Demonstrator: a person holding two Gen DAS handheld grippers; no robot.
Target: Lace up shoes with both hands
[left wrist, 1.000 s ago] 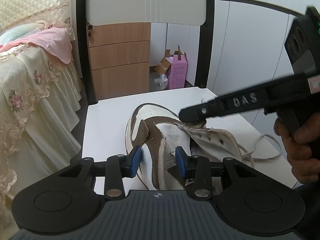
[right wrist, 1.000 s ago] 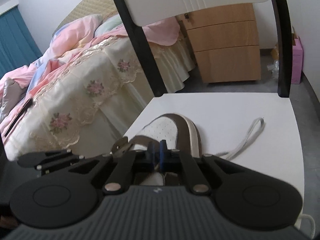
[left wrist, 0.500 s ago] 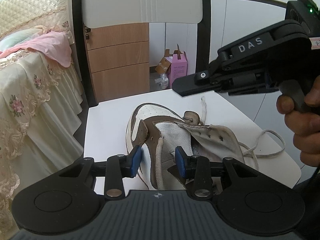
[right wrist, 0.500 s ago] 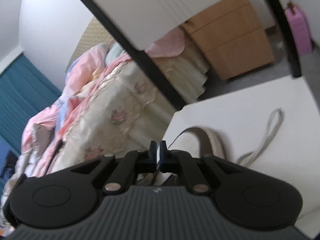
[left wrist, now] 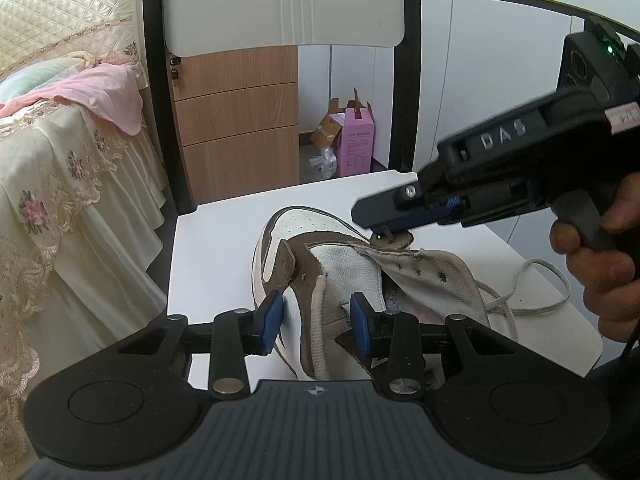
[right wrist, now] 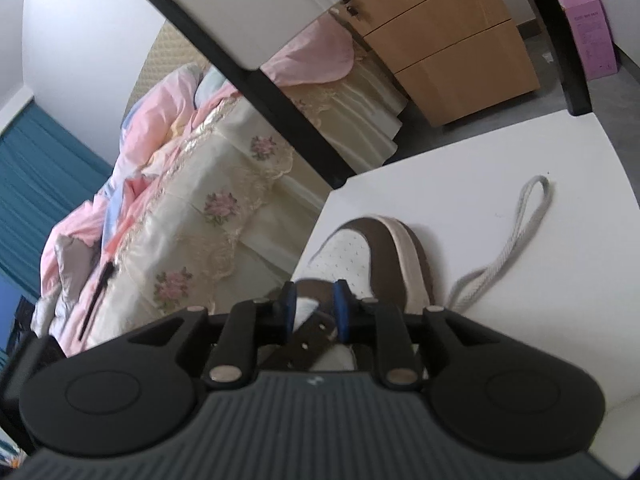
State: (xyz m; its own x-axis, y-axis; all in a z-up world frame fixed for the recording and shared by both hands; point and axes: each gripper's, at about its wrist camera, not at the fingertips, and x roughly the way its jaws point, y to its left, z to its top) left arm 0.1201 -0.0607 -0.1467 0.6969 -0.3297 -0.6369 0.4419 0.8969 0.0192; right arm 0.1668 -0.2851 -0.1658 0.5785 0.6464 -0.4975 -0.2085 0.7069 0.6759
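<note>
Far left: bed with cream lace-edged floral cover point(left wrist: 48, 184) and a pink cloth draped over its edge. Behind, a light-wood drawer cabinet point(left wrist: 240, 120); beside it on the floor a pink cardboard box point(left wrist: 358, 142).

Centre: white chair seat point(left wrist: 216, 248) with black frame. On it a white and brown leather high-top shoe point(left wrist: 340, 268), toe pointing toward the chair back.

Left gripper point(left wrist: 316, 322): blue pads part-way apart, straddling the shoe's brown eyelet flap. A flat off-white lace point(left wrist: 316, 332) hangs down between the pads. The left pad sits against the white side panel; the right pad's contact cannot be told, so a firm clamp is not certain.

Right gripper point(right wrist: 314, 306): jaws have just been opening, now a narrow gap between the blue pads, hovering low over the shoe's brown forefoot panel. Nothing is pinched; in the left wrist view the tips sit just above the brown tongue tab. A person's hand point(left wrist: 596, 264) grips its handle.

Right: loose loop of the lace lies on the seat beside the shoe.
</note>
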